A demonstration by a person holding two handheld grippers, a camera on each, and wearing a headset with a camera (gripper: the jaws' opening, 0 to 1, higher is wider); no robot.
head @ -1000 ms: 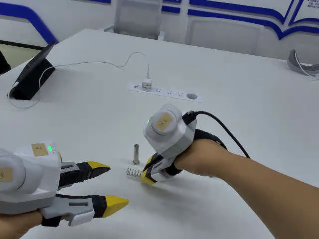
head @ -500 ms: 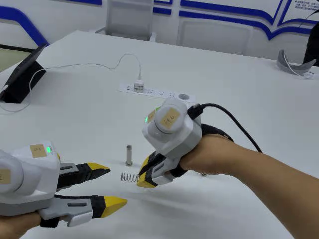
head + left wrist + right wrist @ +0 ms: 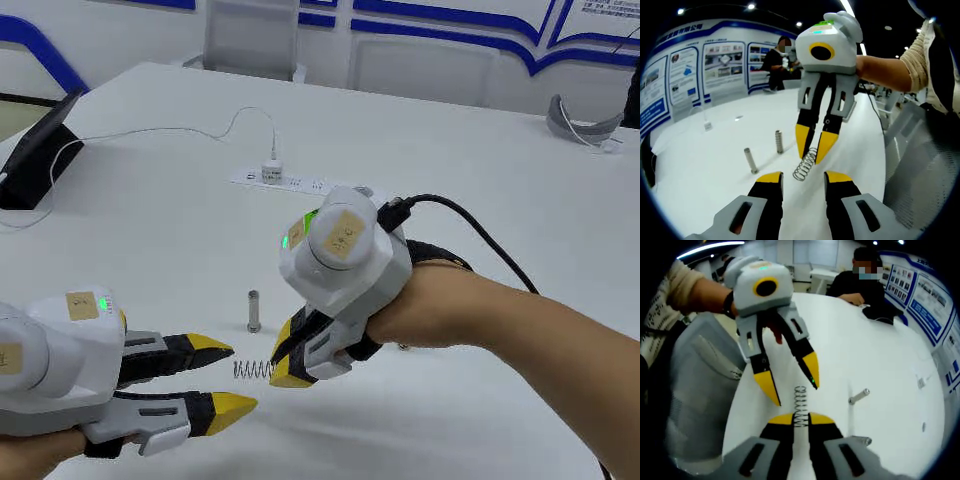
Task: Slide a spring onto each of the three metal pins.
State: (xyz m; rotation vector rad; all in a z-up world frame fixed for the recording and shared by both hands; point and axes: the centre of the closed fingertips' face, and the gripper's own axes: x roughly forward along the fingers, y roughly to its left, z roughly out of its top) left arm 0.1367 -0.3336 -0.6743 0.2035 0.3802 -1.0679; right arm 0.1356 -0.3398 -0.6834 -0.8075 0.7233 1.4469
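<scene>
My right gripper (image 3: 283, 377) is shut on one end of a small wire spring (image 3: 253, 370), which sticks out level to the left. In the right gripper view the spring (image 3: 800, 407) rises from between my closed tips (image 3: 801, 421). The left gripper (image 3: 232, 378) is open, and the spring's free end lies just in front of its gap. In the left gripper view the spring (image 3: 805, 165) hangs from the right gripper (image 3: 814, 150) just above my own open tips (image 3: 804, 177). One metal pin (image 3: 253, 310) stands upright behind the spring. Two bare pins (image 3: 750, 160) (image 3: 779, 141) stand on the white table (image 3: 150, 230).
A white power strip (image 3: 290, 182) with a plugged charger and cable lies behind the pin. A dark tablet (image 3: 30, 160) leans at the far left. A grey curved object (image 3: 580, 125) rests at the back right. A grey chair (image 3: 250, 35) stands beyond the table.
The right gripper has carried the spring away from the pin, towards me and the left gripper's open tips. The left gripper has barely moved. The camera has shifted.
</scene>
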